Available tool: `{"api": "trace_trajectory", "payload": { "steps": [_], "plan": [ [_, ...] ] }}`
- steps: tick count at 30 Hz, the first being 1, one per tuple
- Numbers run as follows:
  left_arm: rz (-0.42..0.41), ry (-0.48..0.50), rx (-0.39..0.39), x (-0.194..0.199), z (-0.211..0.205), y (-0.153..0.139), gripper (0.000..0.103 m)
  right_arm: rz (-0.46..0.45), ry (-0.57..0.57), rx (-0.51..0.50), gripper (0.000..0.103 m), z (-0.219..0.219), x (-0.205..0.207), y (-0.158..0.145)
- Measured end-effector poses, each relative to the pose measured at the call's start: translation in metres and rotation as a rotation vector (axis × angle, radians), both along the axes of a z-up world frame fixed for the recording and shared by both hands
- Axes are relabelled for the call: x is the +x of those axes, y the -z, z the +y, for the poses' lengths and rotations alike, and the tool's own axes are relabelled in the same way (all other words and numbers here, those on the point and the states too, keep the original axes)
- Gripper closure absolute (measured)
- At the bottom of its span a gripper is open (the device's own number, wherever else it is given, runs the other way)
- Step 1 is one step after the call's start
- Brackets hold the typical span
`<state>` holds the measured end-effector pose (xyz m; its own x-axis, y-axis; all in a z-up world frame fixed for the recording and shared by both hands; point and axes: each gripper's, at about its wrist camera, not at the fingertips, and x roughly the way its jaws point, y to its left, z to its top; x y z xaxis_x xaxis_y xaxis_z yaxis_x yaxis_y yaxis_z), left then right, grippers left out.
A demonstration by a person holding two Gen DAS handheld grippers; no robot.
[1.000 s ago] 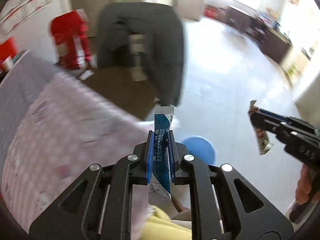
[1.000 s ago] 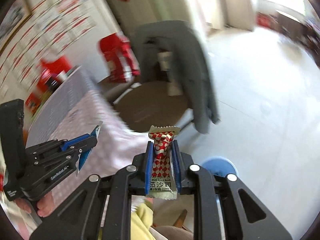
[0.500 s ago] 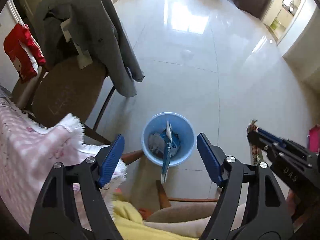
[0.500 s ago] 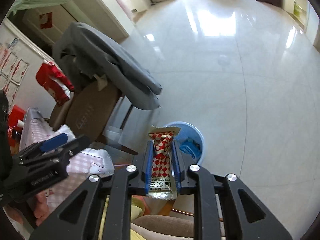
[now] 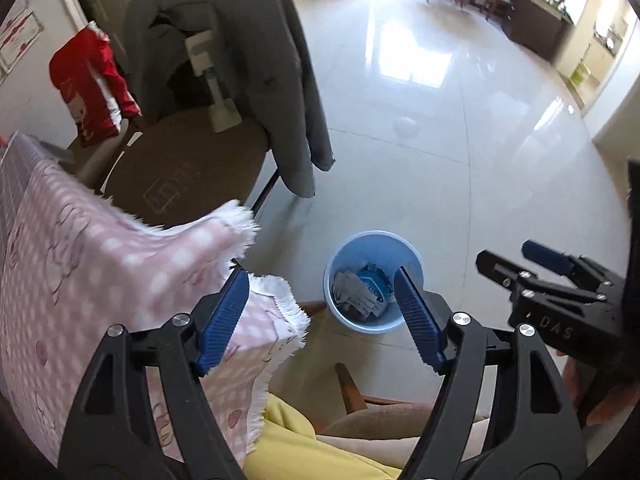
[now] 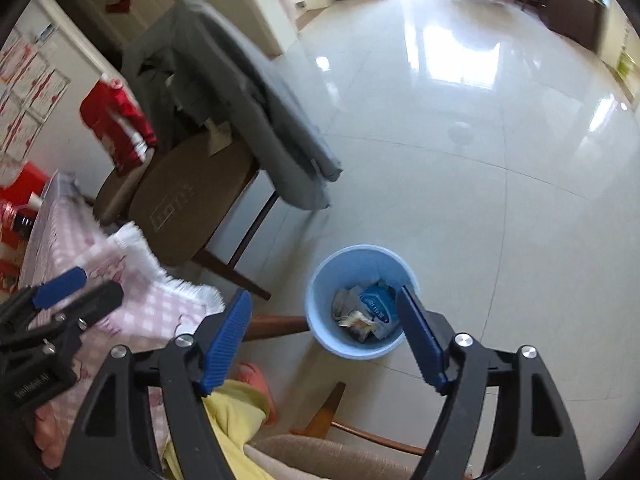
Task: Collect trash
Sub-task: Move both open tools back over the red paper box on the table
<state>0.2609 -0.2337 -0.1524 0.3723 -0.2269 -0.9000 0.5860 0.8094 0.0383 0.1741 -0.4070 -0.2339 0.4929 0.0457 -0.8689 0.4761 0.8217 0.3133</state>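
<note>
A light blue bin (image 5: 372,236) (image 6: 360,249) stands on the tiled floor and holds several wrappers (image 5: 364,288). Among them a blue and white sachet (image 6: 376,304) lies on top of the crumpled pieces. Above the bin my left gripper (image 5: 320,280) (image 6: 100,282) is open, with nothing between its blue pads (image 5: 224,320). Beside it, also over the bin, my right gripper (image 6: 323,294) (image 5: 504,252) has its jaws opening. Its pads (image 6: 420,336) hold nothing.
A pink checked tablecloth (image 5: 100,264) hangs off the table edge at the left. Behind the bin is a chair with a grey coat (image 5: 280,64) over its back and a brown seat (image 6: 188,204). A wooden chair frame (image 6: 332,404) and yellow fabric (image 5: 288,440) lie below the grippers.
Both grippers came down over the bin. The left one opened and dropped the blue sachet in. The right one then opened and let go of the red and white wrapper.
</note>
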Motion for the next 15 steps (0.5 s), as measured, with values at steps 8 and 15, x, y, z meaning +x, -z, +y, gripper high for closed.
{"api": "trace_trajectory", "payload": {
  "steps": [8, 15],
  "plan": [
    [-0.047, -0.095, -0.091, -0.004, 0.054, -0.03, 0.029, -0.05, -0.085, -0.014, 0.029, 0.041, 0.012, -0.027],
    [-0.118, -0.307, -0.169, -0.012, 0.152, -0.064, 0.029, -0.153, -0.281, -0.018, 0.029, 0.118, 0.046, -0.073]
  ]
}}
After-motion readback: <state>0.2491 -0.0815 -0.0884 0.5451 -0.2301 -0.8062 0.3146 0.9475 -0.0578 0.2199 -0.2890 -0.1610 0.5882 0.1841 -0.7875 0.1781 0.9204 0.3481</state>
